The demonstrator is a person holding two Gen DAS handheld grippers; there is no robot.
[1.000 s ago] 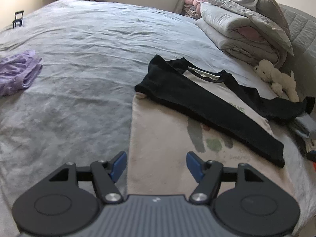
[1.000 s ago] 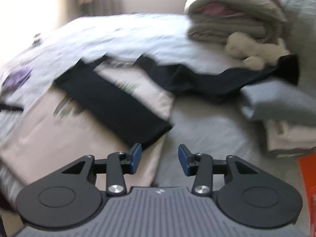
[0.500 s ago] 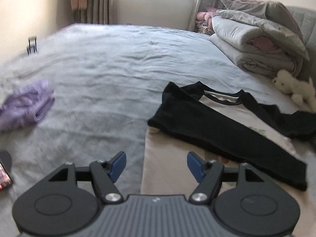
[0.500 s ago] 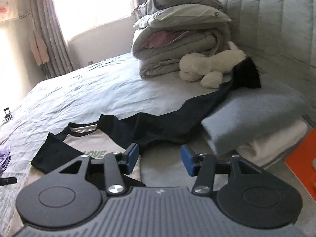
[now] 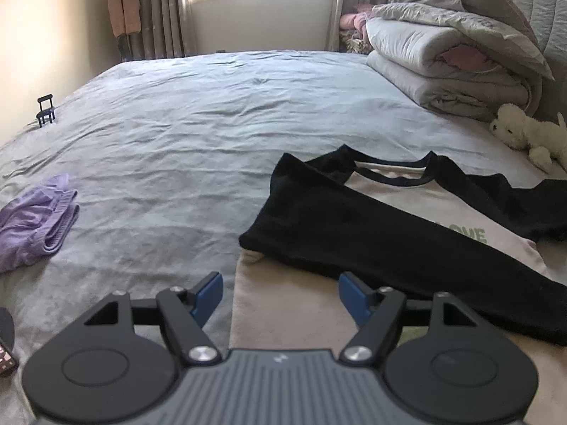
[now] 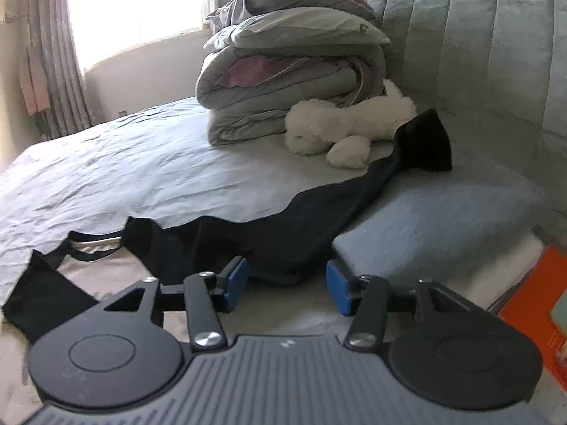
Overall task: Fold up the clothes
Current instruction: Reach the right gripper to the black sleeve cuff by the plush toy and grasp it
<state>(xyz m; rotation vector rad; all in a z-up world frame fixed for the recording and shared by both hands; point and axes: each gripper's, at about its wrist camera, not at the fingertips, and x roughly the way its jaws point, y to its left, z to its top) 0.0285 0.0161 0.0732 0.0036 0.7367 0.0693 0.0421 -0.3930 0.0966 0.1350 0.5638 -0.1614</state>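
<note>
A cream shirt with black sleeves (image 5: 407, 209) lies flat on the grey bed, one sleeve (image 5: 354, 233) folded across its chest. The other black sleeve (image 6: 319, 212) stretches out to the right over a pillow. My left gripper (image 5: 280, 294) hovers over the shirt's near left edge, its jaws opening with nothing between them. In the right wrist view my right gripper (image 6: 287, 283) hangs just in front of the outstretched sleeve, its jaws opening and holding nothing.
A crumpled purple garment (image 5: 35, 219) lies at the left. Folded duvets (image 5: 450, 63) and a white plush toy (image 6: 347, 124) sit near the headboard. A grey pillow (image 6: 443, 226) and an orange box (image 6: 542, 304) are at the right. A small black stand (image 5: 46, 106) sits far left.
Both grippers have tilted up and swung, so more of the room and headboard shows. The right gripper's jaws have widened and now face the outstretched sleeve. The shirt has not moved.
</note>
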